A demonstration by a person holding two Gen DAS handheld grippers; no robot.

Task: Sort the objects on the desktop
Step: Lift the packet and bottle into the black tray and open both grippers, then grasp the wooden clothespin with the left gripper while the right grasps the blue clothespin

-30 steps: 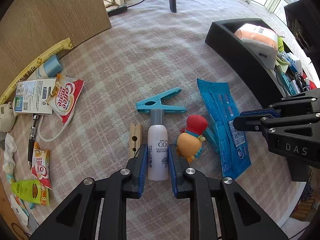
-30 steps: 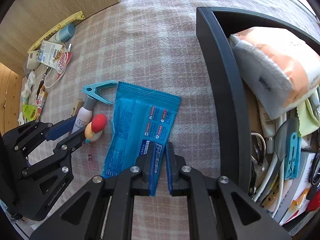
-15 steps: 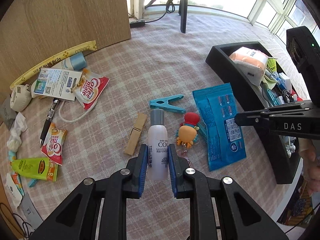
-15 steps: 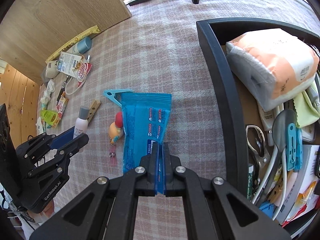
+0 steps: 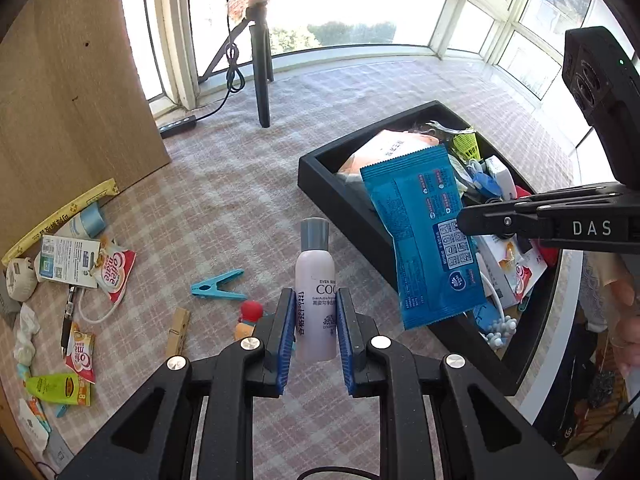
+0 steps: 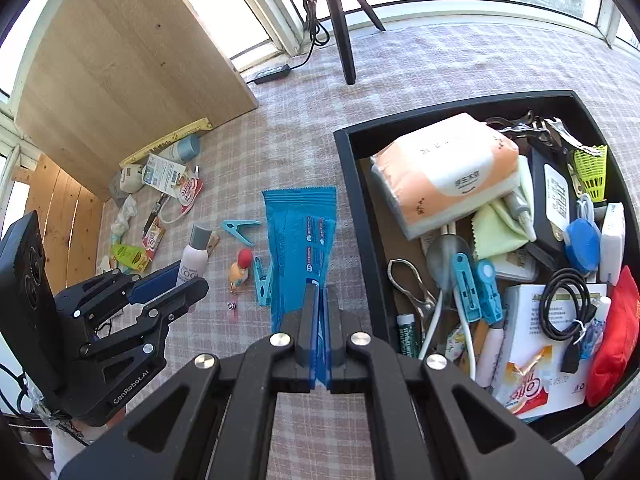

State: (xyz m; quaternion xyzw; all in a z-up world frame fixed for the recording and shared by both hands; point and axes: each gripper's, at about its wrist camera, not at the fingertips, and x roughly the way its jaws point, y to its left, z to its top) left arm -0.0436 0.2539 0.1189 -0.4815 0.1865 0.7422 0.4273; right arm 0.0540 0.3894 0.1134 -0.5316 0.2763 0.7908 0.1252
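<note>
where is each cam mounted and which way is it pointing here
Left wrist: sits on the left gripper, looking down along its fingers at the spray bottle they clamp; the right gripper and part of a hand show at right.
Right wrist: sits on the right gripper, looking down along its fingers at the pinched blue packet; the left gripper shows at lower left.
Shared: bottle, packet, black tray, checked tablecloth, tripod.
</note>
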